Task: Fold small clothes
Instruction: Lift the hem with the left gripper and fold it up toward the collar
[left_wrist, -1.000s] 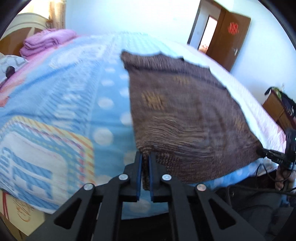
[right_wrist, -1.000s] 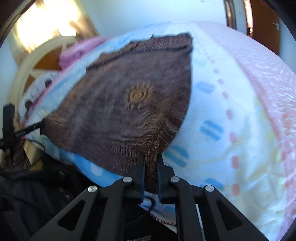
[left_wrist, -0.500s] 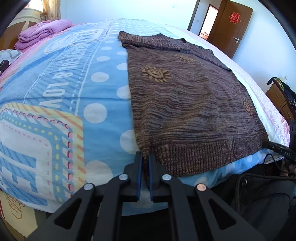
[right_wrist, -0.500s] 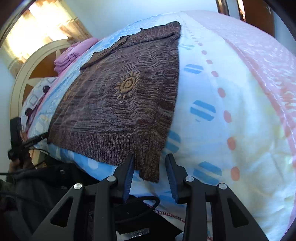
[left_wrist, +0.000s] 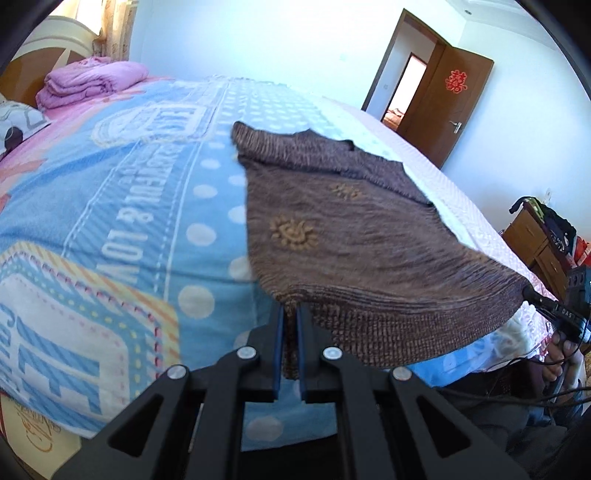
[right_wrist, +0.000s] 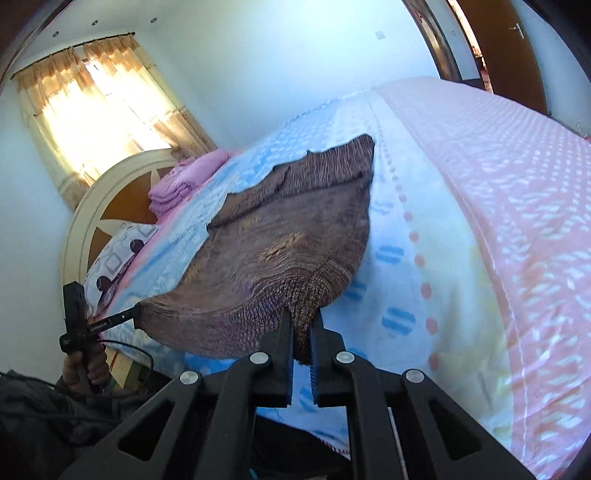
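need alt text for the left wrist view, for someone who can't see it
The left tool is shut on a hem corner of a brown knit sweater, lifting that edge off a blue patterned bedspread. The right tool grips the other hem corner; folded pink bedding lies beyond.

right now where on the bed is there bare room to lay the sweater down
Bare blue bedspread lies between the brown sweater and the pink blanket stack; more lies bare on its pink side. The headboard end is crowded with the stack and a pillow.
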